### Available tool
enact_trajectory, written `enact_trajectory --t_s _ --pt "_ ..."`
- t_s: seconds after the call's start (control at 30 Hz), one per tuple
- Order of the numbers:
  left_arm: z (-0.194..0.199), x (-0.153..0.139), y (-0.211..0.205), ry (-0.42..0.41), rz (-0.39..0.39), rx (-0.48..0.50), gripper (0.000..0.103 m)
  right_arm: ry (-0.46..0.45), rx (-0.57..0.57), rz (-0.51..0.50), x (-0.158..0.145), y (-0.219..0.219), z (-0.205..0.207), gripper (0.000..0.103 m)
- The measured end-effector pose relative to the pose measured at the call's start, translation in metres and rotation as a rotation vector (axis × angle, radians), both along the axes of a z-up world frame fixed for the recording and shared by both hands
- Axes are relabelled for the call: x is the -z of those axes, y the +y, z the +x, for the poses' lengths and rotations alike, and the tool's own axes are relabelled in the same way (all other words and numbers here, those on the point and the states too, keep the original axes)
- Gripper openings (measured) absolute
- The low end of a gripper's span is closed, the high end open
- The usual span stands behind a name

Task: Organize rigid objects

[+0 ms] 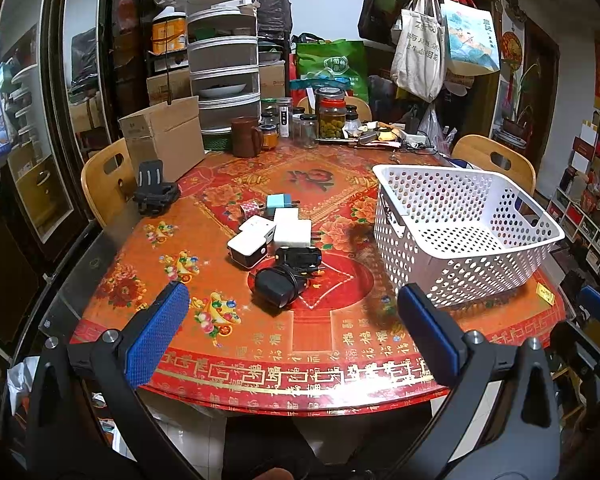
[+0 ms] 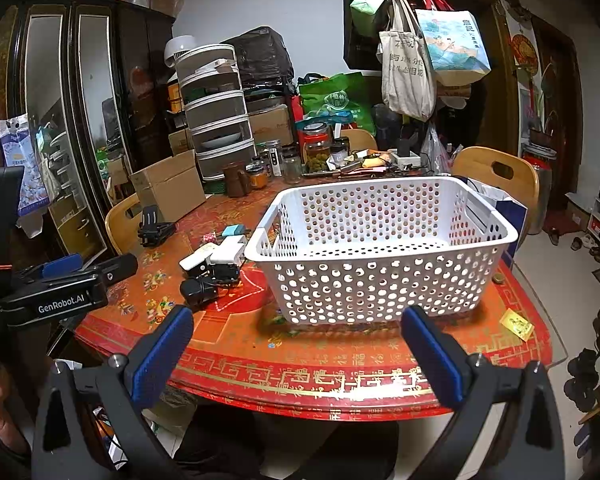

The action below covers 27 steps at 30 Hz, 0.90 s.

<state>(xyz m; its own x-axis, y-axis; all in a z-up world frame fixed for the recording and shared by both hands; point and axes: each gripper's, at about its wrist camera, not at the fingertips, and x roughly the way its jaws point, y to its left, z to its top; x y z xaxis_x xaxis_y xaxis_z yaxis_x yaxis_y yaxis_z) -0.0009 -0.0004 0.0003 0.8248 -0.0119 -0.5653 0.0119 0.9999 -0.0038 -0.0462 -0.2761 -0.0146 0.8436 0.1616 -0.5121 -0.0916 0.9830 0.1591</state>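
left gripper [image 1: 292, 312]: jaws held wide apart, nothing gripped | right gripper [image 2: 296, 328]: jaws spread wide, nothing gripped | black and white plastic chargers [image 1: 278, 240]: clustered mid red patterned worktop [image 1: 260, 344] | white perforated plastic basket [image 2: 380, 256]: seen empty, just right of the chargers

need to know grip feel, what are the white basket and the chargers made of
White basket: looks like moulded plastic, thin perforated walls, slight sheen. Chargers: seemingly hard smooth plastic, white ones a bit glossy, black ones duller; one black one has a cord, probably rubbery.
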Motion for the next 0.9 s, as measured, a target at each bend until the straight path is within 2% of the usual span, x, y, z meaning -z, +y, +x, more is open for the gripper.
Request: enact_trajectory --t_s 0.9 --pt "0.0030 0.0061 -0.0044 0.018 0.007 0.011 0.103 -0.003 -0.003 -0.003 -0.0017 -0.0016 0.0005 0.103"
